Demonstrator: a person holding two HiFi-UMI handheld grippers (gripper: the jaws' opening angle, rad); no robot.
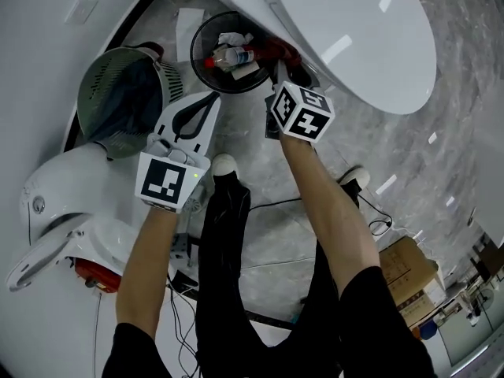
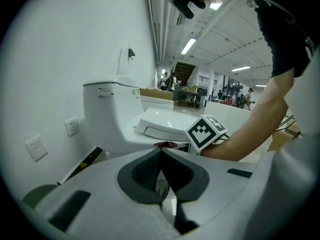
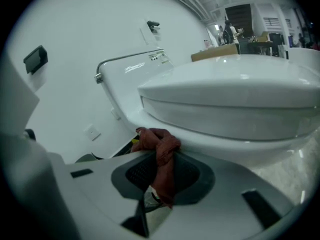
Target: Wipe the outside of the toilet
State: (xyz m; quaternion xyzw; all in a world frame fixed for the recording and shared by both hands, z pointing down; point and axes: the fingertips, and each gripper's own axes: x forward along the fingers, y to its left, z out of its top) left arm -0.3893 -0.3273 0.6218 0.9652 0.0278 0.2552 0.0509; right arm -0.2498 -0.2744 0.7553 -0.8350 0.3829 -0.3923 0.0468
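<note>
The white toilet (image 1: 354,30) stands at the upper right of the head view with its lid down. My right gripper (image 1: 283,75) reaches toward its bowl, shut on a dark red cloth (image 1: 281,52). In the right gripper view the cloth (image 3: 159,143) is pinched between the pads and pressed against the bowl wall just under the rim (image 3: 225,134). My left gripper (image 1: 206,105) hovers to the left over the floor, shut with nothing in it. The left gripper view looks past its closed gripper (image 2: 160,151) to the toilet (image 2: 115,119) and the right gripper's marker cube (image 2: 206,131).
A black waste bin (image 1: 198,36) with a bottle and tissue sits beside the toilet, close to both grippers. A green mesh basket (image 1: 122,93) and a white appliance (image 1: 71,203) lie to the left. Cables (image 1: 370,219) cross the marble floor by the person's feet.
</note>
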